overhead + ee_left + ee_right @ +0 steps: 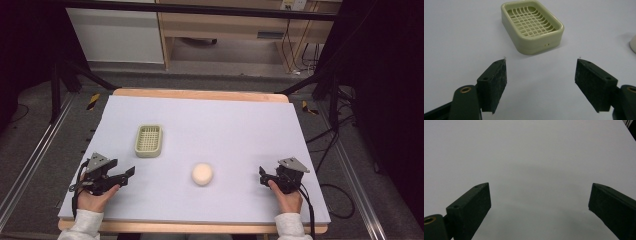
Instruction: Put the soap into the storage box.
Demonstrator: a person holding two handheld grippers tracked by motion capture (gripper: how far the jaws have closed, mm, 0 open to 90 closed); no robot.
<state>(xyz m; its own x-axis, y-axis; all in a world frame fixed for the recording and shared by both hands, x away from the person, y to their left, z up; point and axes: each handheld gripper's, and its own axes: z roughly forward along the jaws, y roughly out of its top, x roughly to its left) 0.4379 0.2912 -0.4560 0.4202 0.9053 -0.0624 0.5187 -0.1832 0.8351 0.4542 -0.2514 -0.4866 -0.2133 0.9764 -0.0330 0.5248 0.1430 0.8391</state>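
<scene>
Nearest, the left gripper and right gripper are held low over the table, both spread wide and empty. Between them lies the soap bar, probably hard and slippery, best pinched across its sides. Farther left sits the soap dish.

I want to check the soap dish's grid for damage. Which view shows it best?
The left gripper view: the soap dish sits close ahead of the open left claw, its grid clear. The high view gives it small. The right gripper view faces bare table.
</scene>
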